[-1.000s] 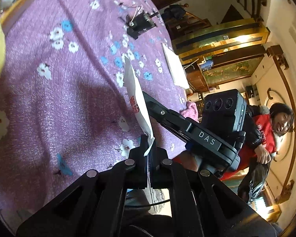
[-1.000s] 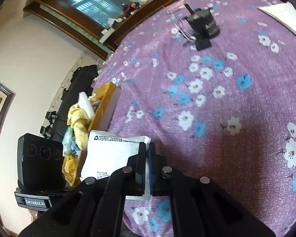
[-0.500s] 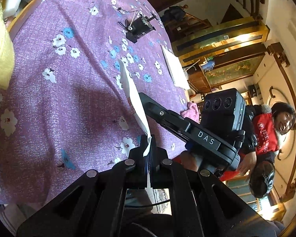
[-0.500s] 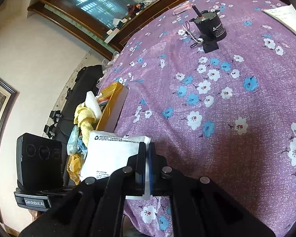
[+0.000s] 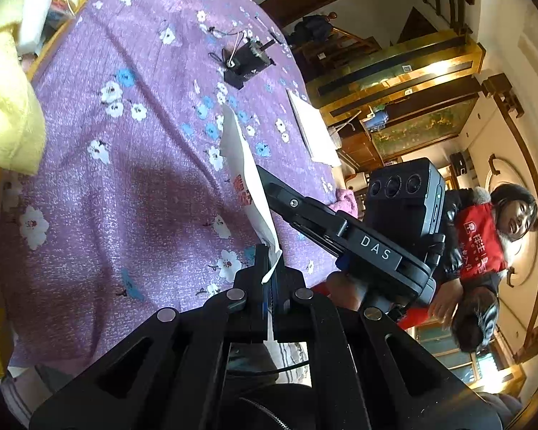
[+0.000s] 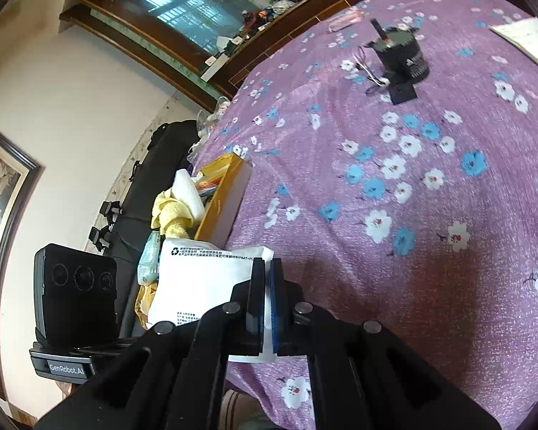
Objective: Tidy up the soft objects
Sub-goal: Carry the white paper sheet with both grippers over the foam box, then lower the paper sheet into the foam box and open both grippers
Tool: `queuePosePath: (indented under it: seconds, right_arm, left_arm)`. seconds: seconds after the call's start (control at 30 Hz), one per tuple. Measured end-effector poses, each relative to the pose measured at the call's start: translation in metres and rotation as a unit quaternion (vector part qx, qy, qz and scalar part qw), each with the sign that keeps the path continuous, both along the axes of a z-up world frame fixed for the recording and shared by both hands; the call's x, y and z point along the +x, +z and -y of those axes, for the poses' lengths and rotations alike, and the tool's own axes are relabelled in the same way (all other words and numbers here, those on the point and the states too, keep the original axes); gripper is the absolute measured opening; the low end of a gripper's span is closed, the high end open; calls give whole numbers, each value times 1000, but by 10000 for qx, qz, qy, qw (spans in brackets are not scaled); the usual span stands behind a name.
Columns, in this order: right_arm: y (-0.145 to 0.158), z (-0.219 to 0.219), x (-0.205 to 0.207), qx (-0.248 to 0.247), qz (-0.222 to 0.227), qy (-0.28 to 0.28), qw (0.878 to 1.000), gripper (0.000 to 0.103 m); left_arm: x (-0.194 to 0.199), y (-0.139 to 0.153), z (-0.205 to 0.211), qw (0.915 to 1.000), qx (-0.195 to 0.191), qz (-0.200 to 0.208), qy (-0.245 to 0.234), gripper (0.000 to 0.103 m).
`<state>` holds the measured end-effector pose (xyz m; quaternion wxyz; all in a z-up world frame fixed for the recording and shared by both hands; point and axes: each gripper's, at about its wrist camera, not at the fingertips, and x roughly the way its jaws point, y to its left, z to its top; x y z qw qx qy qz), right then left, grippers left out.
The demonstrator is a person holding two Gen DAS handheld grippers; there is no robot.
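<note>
Fingers, left gripper (image 5: 269, 279): squeezed tight on the bottom corner of the white packet (image 5: 245, 182), low in the middle of the left wrist view.
Fingers, right gripper (image 6: 265, 297): pinched on the right edge of the same white packet (image 6: 204, 286), low in the middle of the right wrist view.
Packet: flat and white, with small black writing on one side and red marks on the other. It hangs between both grippers, above the near edge of the table.
Room to move: the purple cloth (image 6: 394, 215) near the grippers is bare, with a dark shadow on it.
Yellow box (image 6: 226, 208): left of the packet, at the table's left edge. A yellow towel (image 6: 172, 215) and other soft things are piled in it.
Farther out: a black round gadget (image 6: 400, 57) with wires stands on the cloth, toward the upper right. White paper (image 5: 314, 129) lies past it.
Cloth: purple with white and blue flowers.
Room: wooden cabinets and a white wall. A person in a red vest (image 5: 480, 247) is at the right of the left wrist view.
</note>
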<state>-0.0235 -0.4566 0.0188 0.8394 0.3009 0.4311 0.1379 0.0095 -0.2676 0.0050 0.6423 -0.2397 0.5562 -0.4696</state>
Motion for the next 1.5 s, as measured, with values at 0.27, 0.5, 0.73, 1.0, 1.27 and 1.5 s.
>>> queuePosePath:
  seconds: [0.27, 0.5, 0.73, 1.0, 1.27, 1.5]
  right_arm:
    - [30, -37, 28, 87, 368, 625, 9973, 0]
    - [50, -121, 57, -167, 641, 1397, 9880, 0]
    - [28, -167, 85, -309, 499, 1537, 9864, 0]
    - [15, -171, 106, -655, 490, 1391, 9869, 4]
    - [28, -175, 74, -870, 660, 1486, 9829, 4]
    - [17, -162, 45, -754, 293, 1253, 9888, 59]
  left_arm:
    - [1, 40, -47, 9968, -48, 440, 668, 0]
    - [15, 51, -124, 9903, -308, 537, 1247, 0]
    - [47, 24, -163, 9875, -452, 268, 1487, 0]
    - [60, -10, -183, 9785, -374, -60, 2029, 58]
    - [26, 11, -175, 9824, 190, 788, 1681, 59]
    - [-32, 26, -172, 8893, 2819, 1630, 3210, 61]
